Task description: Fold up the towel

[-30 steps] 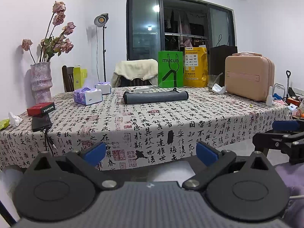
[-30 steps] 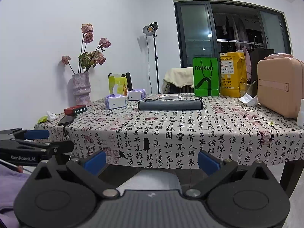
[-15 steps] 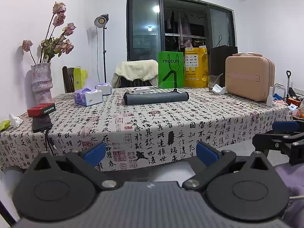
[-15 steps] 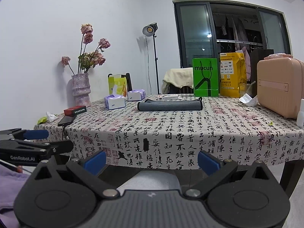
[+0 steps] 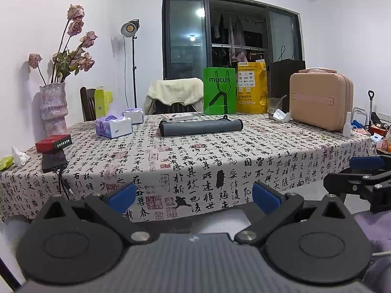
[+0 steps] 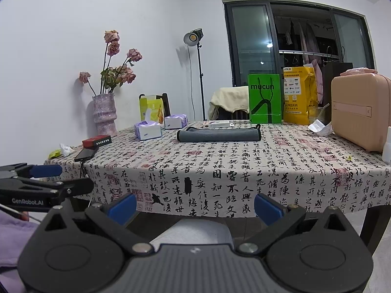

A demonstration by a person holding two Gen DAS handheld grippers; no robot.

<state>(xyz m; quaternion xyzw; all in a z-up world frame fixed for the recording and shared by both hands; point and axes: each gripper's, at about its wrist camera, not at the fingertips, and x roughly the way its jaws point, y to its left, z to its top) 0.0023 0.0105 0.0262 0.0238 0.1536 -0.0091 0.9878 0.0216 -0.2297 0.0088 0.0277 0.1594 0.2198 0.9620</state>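
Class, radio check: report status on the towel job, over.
Left tool and right tool open, empty, short of the table. Grey towel lying mid-table, untouched. Tissue box beside it; path clear.

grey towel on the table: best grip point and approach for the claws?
Take the grey towel at its two near corners, one claw each, coming low from the near table edge. It lies as a long flat bundle crosswise, ends free; both claws are open, short of the table.

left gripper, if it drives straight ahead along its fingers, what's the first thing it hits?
Probably the overhanging front drape of the tablecloth: the open left gripper sits low, its fingertips framing that hanging cloth, below the tabletop. The grey towel lies higher and farther back. Depth is uncertain in this fisheye view.
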